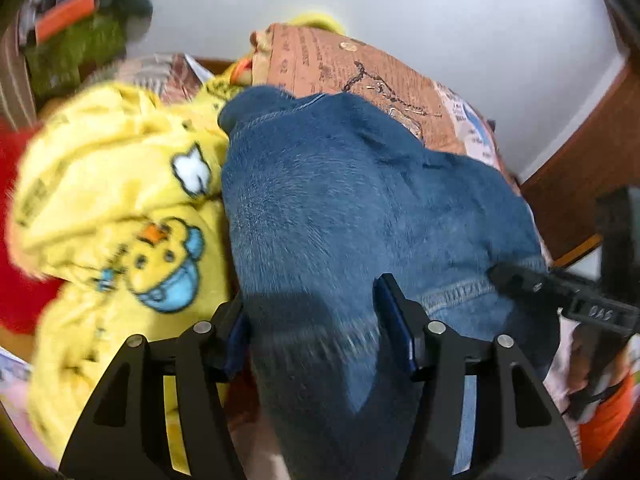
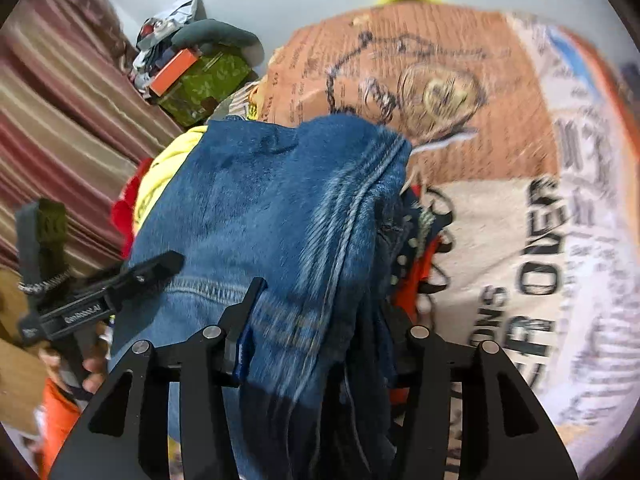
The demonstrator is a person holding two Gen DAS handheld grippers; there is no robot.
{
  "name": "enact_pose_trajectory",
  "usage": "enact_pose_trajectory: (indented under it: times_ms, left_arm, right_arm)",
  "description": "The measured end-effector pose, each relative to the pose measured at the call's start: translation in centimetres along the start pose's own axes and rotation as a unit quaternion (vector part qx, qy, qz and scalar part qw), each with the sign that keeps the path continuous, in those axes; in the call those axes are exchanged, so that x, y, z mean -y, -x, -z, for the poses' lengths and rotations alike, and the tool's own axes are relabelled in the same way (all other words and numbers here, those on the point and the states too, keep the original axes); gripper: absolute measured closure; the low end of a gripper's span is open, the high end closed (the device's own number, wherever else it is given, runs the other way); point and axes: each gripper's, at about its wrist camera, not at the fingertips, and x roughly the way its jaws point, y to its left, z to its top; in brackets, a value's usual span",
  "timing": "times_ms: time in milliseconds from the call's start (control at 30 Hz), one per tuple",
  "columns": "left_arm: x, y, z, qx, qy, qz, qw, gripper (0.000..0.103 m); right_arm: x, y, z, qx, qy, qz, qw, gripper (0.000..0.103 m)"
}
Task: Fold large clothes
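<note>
A pair of blue jeans [image 1: 340, 208] lies bunched on a bed over a printed orange-and-white cover [image 1: 360, 72]. My left gripper [image 1: 312, 320] is shut on a thick fold of the jeans. My right gripper [image 2: 316, 320] is shut on another fold of the jeans [image 2: 272, 200] near a stitched seam. The right gripper also shows in the left wrist view [image 1: 560, 292] at the jeans' right edge. The left gripper also shows in the right wrist view [image 2: 120, 284] at the jeans' left edge. The fabric hides most of the fingertips.
A yellow fleece garment with duck prints [image 1: 120, 208] lies left of the jeans, with red cloth [image 1: 16, 200] beyond it. A pile of boxes and clothes [image 2: 192, 68] sits by a striped curtain [image 2: 60, 120]. A white wall [image 1: 440, 8] is behind. Wooden furniture [image 1: 580, 152] stands right.
</note>
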Motion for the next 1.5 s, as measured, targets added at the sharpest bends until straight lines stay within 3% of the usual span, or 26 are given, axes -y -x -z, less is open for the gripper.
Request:
enact_pose_trajectory:
  times_ms: [133, 233, 333, 400, 567, 667, 767, 933, 1200, 1500]
  left_arm:
    - [0.9, 2.8, 0.6, 0.028, -0.024, -0.029, 0.9989, 0.046]
    - [1.8, 5.5, 1.4, 0.065, -0.046, -0.037, 0.9962, 0.046]
    - [2.8, 6.9, 2.4, 0.076, -0.059, -0.036, 0.9947, 0.044]
    - [3.1, 6.4, 2.8, 0.071, -0.066, -0.035, 0.9947, 0.042]
    - [3.3, 3.4, 4.7, 0.029, -0.085, -0.063, 0.9939, 0.029]
    - [2.2, 3.1, 5.4, 0.034, -0.071, -0.065, 0.9947, 0.016]
    - [1.1, 3.5, 5.9, 0.035, -0.057, -0.047, 0.9967, 0.015]
    - [0.9, 4.3, 6.9, 0.037, -0.045, -0.046, 0.9972, 0.015]
    - [1.5, 7.7, 8.3, 0.045, -0.033, -0.082, 0.9951, 0.015]
    - [5.7, 17.1, 9.4, 0.135, -0.057, -0.088, 0.9853, 0.015]
  right_arm:
    - [-1.6, 2.3, 0.6, 0.03, 0.049, 0.046, 0.997, 0.058]
    - [-3.2, 4.1, 1.3, 0.067, 0.081, 0.058, 0.993, 0.056]
    - [-4.5, 4.8, 1.9, 0.099, 0.096, 0.072, 0.988, 0.028]
    - [-5.1, 4.4, 2.3, 0.108, 0.112, 0.08, 0.985, 0.025]
    - [-5.3, 0.8, 2.9, 0.053, 0.147, 0.104, 0.982, 0.025]
    - [-4.2, -0.6, 3.8, 0.029, 0.161, 0.147, 0.976, 0.023]
    - [-2.5, 0.5, 4.8, 0.039, 0.152, 0.124, 0.98, 0.019]
    - [-1.0, 2.6, 5.5, 0.04, 0.123, 0.108, 0.986, 0.018]
    - [-2.8, 5.8, 7.1, 0.065, 0.132, 0.132, 0.98, 0.018]
    - [-7.7, 13.5, 8.5, 0.154, 0.151, 0.102, 0.971, 0.018]
